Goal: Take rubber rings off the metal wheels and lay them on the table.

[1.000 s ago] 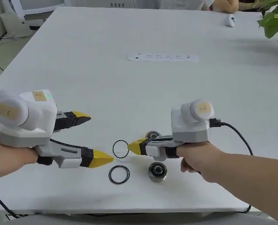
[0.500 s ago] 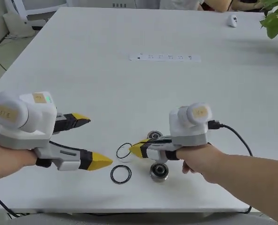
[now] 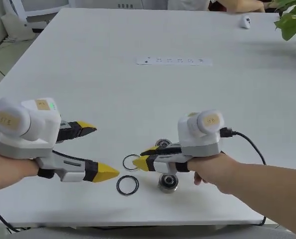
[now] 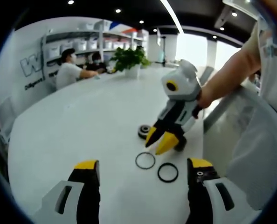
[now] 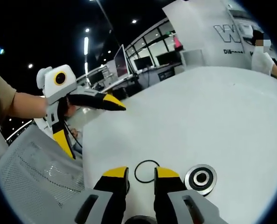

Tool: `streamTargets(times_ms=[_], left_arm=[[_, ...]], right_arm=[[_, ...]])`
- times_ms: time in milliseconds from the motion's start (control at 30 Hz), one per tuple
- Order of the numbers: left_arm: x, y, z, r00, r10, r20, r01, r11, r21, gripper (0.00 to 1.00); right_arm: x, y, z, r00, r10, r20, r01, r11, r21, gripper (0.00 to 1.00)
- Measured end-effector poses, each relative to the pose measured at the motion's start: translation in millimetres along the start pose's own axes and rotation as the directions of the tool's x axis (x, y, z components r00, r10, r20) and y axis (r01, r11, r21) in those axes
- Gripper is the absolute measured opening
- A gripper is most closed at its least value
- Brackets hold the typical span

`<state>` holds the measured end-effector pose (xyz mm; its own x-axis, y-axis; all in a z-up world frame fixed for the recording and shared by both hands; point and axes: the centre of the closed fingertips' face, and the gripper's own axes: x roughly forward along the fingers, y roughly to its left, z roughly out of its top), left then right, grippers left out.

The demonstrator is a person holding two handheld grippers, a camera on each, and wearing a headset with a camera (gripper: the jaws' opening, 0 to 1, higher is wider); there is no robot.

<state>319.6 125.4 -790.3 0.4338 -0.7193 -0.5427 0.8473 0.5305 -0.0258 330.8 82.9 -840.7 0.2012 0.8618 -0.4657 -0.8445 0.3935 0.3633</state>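
Nearest me, one rubber ring lies flat on the table, just beside a metal wheel under my right hand. Just past it, a second ring lies flat off the tips of my right gripper. Its jaws are parted by a narrow gap and empty, held low as if for laying a ring down. My left gripper hangs wide apart and empty, off to the side, clear of the work. The other wheel sits behind the right jaws, and a power strip lies farther off.
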Motion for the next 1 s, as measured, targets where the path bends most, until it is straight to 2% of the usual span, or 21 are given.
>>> streamTargets(times_ms=[333, 533, 867, 1000], left_arm=[[8.0, -0.9, 5.7, 0.9999, -0.014, -0.002, 0.014, 1.0, 0.008, 0.77], [14.1, 0.9, 15.7, 0.9997, -0.024, 0.001, 0.024, 0.999, 0.024, 0.77], [32.4, -0.3, 23.8, 0.9992, -0.039, 0.007, 0.038, 0.999, 0.028, 0.74], [38.9, 0.1, 25.6, 0.9991, -0.041, 0.005, 0.041, 0.999, 0.029, 0.73]], right_arm=[[-17.4, -4.9, 16.4, 0.9988, -0.007, 0.048, 0.009, 0.999, -0.042, 0.28], [-32.4, -14.1, 20.7, 0.9972, -0.029, 0.068, 0.033, 0.998, -0.05, 0.29], [-53.0, -34.2, 23.9, 0.992, -0.08, 0.098, 0.084, 0.996, -0.041, 0.3], [-57.1, -40.8, 18.6, 0.991, -0.101, 0.087, 0.106, 0.993, -0.05, 0.3]])
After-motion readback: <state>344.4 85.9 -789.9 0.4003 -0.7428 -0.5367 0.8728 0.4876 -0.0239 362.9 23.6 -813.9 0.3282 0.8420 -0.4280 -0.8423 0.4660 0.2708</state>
